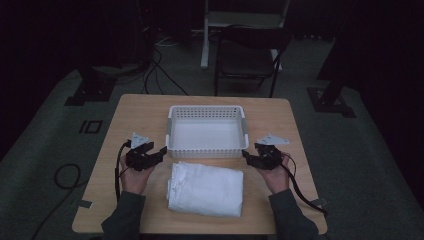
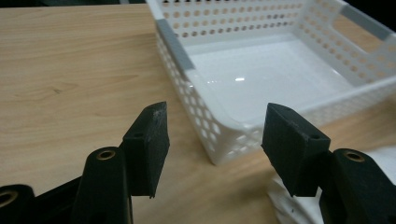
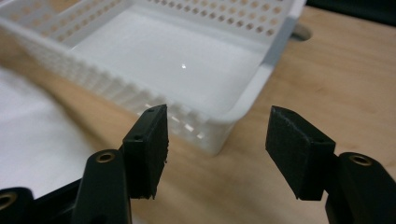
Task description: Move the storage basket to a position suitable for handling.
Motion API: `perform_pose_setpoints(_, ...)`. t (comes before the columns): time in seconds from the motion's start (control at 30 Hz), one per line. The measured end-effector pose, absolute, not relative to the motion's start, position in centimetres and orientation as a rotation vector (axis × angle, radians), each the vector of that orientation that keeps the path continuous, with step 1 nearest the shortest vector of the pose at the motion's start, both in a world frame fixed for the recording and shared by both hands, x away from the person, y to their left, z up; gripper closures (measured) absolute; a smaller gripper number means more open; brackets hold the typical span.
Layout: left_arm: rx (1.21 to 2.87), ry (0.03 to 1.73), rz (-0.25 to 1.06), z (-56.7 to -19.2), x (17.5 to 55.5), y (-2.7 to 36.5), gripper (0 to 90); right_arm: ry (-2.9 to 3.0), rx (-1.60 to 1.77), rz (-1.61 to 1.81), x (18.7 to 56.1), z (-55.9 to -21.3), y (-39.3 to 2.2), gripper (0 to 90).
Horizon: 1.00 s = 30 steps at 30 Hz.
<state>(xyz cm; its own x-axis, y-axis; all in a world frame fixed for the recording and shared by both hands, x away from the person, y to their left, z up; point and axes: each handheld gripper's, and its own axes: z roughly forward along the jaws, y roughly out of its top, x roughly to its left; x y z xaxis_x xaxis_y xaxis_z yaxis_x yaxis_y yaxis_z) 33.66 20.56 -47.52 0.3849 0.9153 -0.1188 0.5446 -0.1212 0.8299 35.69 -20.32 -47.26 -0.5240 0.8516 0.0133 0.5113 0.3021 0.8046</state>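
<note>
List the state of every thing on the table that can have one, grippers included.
White perforated plastic basket: upright on the table, empty.
White folded cloth: folded, flat on the table before the basket, untouched.
Left gripper: open, nothing between its jaws, beside the cloth.
Right gripper: open, nothing between its jaws, by the basket's corner.

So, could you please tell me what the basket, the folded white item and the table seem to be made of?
Basket: looks like glossy white plastic, with perforated walls and a light glint on its floor.
Folded white item: apparently soft cloth, matte, with rounded layered edges.
Table: wood or wood-look laminate; pale grain shows, but which one is unclear.
</note>
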Motion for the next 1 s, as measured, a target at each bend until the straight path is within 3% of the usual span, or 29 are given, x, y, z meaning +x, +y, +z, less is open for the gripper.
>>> perform_pose_setpoints(0.4, 1.867, 1.182, 0.459, -48.2, 29.3, 17.6, 38.1, 2.316, 1.152, 1.148, 31.9, -48.7, -18.6, 34.5)
perform_pose_setpoints(0.7, 1.962, 1.164, 0.395, -50.7, 27.0, 16.6, 37.6, 2.449, 1.094, 1.128, 29.2, -49.7, -17.6, 23.6)
perform_pose_setpoints(1.0, 1.992, 1.190, 0.378, -52.3, 27.7, 16.1, 39.0, 2.506, 1.140, 1.006, 30.9, -52.4, -16.6, 20.5)
